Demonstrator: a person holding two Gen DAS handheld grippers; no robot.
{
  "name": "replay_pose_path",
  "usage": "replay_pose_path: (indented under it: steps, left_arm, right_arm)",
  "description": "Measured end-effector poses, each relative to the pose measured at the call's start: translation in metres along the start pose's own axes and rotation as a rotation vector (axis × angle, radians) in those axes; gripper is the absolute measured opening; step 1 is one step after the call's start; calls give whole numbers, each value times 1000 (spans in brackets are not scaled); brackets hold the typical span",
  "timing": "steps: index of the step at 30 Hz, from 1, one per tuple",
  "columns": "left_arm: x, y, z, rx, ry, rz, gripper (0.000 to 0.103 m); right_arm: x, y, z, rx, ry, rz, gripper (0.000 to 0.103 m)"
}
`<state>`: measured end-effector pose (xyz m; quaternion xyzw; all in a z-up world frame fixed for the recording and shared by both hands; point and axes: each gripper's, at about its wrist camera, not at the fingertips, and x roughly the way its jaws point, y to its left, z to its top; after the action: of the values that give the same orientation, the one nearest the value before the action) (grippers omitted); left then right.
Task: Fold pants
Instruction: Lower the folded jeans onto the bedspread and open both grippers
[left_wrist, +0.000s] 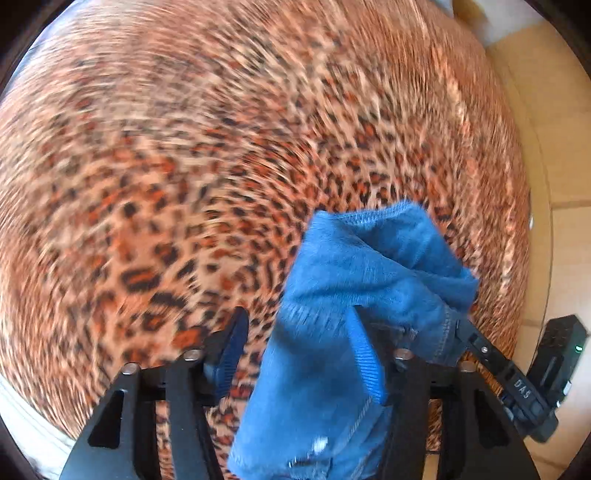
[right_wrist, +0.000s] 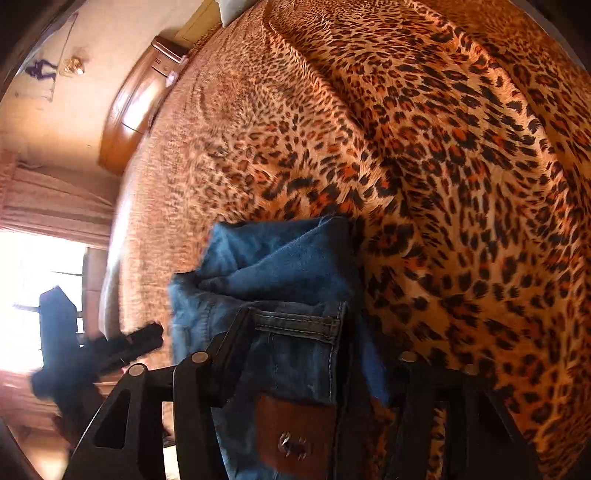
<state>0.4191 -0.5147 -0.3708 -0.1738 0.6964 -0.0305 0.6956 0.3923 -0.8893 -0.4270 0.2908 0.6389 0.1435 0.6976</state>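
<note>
Blue denim pants hang bunched above a leopard-print bedspread. In the left wrist view the denim runs between the fingers of my left gripper and lies against the right pad. A strip of bedspread shows between the left pad and the cloth, so the jaws stand open. At the right edge, a finger of my right gripper touches the denim's seam. In the right wrist view my right gripper is shut on the pants' waistband, near a brown leather patch. The left gripper is a blur beside the denim.
The bedspread covers a bed and fills most of both views. Tiled floor lies past its right edge. A wooden headboard, a curtain and a bright window stand at the left in the right wrist view.
</note>
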Motion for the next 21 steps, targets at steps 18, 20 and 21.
replay_pose_path:
  steps: [18,20,21]
  left_arm:
    - [-19,29,-41,173,26,-42,48]
    - [-12,35,-57,161,72,-82,50]
    - [-3,37,-67,152,98,-97,51]
  right_arm:
    - [-45,5,-58,105,-79,-48,53]
    - [-39,-5,-92,162,-29,-23,53]
    - [-39,-11,-104,169,-22,-19,53]
